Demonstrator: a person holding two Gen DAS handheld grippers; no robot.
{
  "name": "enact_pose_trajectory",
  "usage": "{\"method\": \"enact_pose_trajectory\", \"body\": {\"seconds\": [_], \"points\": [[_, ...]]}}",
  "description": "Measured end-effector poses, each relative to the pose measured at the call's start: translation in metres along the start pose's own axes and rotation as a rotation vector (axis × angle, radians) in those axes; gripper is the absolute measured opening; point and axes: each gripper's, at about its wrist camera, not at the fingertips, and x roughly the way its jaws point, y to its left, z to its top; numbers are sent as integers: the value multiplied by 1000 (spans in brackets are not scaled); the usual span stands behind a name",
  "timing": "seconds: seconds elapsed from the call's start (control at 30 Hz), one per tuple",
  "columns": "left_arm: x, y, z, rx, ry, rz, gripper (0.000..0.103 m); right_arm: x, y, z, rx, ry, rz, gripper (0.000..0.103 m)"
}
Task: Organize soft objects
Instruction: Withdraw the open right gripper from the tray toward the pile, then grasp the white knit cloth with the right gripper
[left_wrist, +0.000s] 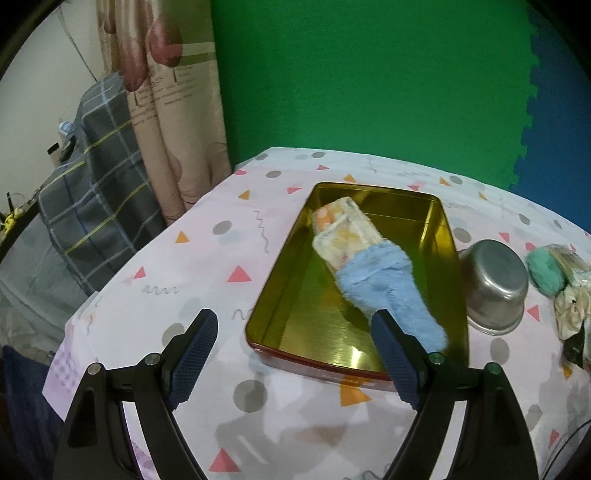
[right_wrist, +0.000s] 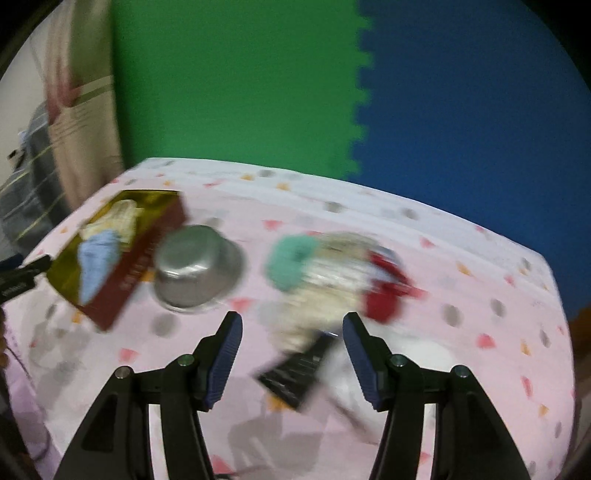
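A gold tin tray (left_wrist: 439, 229) with red walls sits on the patterned tablecloth. Inside it lie a pale floral cloth (left_wrist: 343, 232) and a fluffy blue cloth (left_wrist: 388, 295) overlapping it. My left gripper (left_wrist: 295, 325) is open and empty just above the tray's near edge. In the blurred right wrist view the tray (right_wrist: 144, 254) is at the left and a pile of soft things lies ahead: a teal pom (right_wrist: 291, 262), a cream cloth (right_wrist: 325, 288) and a red cloth (right_wrist: 388, 291). My right gripper (right_wrist: 291, 328) is open and empty just before the pile, above a black item (right_wrist: 295, 373).
An upturned steel bowl (left_wrist: 495, 284) stands right of the tray, also in the right wrist view (right_wrist: 195, 266). The pile edge shows at the far right of the left wrist view (left_wrist: 546, 273). A curtain (left_wrist: 166, 110) and checked bedding (left_wrist: 96, 184) lie beyond the table's left edge.
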Motion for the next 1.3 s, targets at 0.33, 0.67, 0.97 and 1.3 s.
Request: {"method": "enact_pose_trajectory", "body": {"seconds": [0.33, 0.67, 0.97, 1.3], "points": [[-7, -30, -4, 80, 10, -44, 83, 3, -46, -39, 47, 43, -47, 71], [-16, -94, -2, 193, 15, -164, 83, 30, -52, -34, 41, 26, -50, 75], [-21, -166, -8, 300, 25, -280, 83, 47, -60, -37, 9, 7, -66, 76], [-22, -218, -13, 386, 23, -369, 83, 36, -68, -48, 18, -53, -22, 53]]}}
